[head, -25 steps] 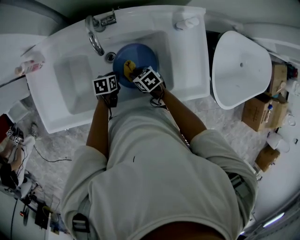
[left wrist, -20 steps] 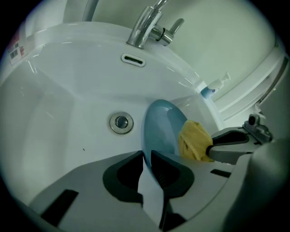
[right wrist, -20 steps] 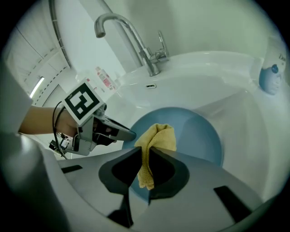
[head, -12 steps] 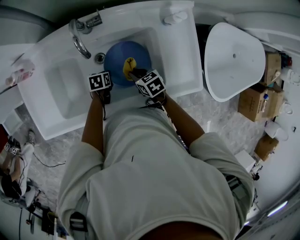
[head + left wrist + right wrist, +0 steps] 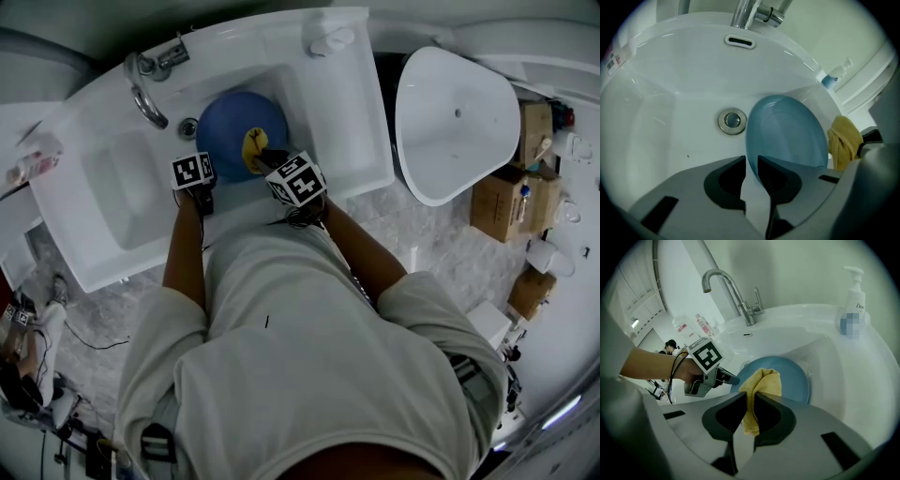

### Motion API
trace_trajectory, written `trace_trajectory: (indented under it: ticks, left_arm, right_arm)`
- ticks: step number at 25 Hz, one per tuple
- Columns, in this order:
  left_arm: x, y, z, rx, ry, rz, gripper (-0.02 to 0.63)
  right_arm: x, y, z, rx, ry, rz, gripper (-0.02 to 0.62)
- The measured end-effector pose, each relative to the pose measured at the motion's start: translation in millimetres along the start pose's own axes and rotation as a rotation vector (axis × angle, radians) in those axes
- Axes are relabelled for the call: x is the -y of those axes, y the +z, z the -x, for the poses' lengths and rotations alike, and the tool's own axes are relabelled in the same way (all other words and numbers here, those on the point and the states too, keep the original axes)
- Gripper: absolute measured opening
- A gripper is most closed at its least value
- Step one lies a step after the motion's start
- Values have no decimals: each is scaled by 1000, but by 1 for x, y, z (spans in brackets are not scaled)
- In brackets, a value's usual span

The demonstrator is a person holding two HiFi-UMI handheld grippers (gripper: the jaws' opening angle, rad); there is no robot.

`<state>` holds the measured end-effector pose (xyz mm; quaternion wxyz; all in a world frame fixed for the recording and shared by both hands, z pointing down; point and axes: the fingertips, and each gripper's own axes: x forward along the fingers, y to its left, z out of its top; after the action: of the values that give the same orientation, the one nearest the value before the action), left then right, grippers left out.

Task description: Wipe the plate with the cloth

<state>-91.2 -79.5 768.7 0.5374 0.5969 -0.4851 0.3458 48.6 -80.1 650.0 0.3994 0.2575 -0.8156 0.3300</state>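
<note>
A blue plate [image 5: 234,125] [image 5: 787,131] [image 5: 792,378] stands tilted inside the white sink basin [image 5: 309,94]. My left gripper [image 5: 751,164] [image 5: 208,183] is shut on the plate's near rim. A yellow cloth [image 5: 759,390] [image 5: 253,145] [image 5: 843,140] is pinched in my right gripper [image 5: 749,401] [image 5: 267,159], which is shut on it. The cloth's bunched end rests against the plate's face, right of the left gripper.
A chrome tap [image 5: 145,80] [image 5: 731,291] stands at the basin's far edge, with the drain [image 5: 732,121] below it. A soap dispenser [image 5: 853,305] sits on the right rim. A white tub [image 5: 455,117] and cardboard boxes [image 5: 511,202] lie to the right.
The head view has shifted, so the sink and both grippers sit further left in it. The cloth stays on the plate and the left gripper keeps its hold on the rim.
</note>
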Motion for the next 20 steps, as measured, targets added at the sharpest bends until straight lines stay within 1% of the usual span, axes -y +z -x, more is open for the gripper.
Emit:
trace_trajectory:
  ticks: [2, 4, 7, 9, 12, 13, 16, 20]
  left_arm:
    - [-5, 3, 2, 16, 34, -4, 101]
    - [-8, 7, 9, 44, 58, 4, 101]
    - [-8, 13, 26, 98, 66, 14, 101]
    - [-2, 16, 40, 141, 56, 6, 100]
    - [18, 17, 62, 202, 13, -23, 44]
    - [27, 16, 68, 217, -2, -37, 34]
    - [55, 8, 80, 252, -35, -73, 28]
    - [83, -4, 97, 299, -25, -52, 25]
  right_arm:
    - [0, 0, 4, 3, 1, 13, 48]
    - [0, 0, 7, 10, 4, 23, 48]
    - [1, 0, 11, 21, 9, 31, 48]
    - [2, 0, 13, 28, 14, 39, 48]
    - [2, 0, 18, 39, 18, 53, 48]
    - [3, -1, 19, 42, 18, 57, 48]
    - [6, -3, 23, 53, 24, 61, 48]
    - [7, -4, 32, 83, 43, 77, 48]
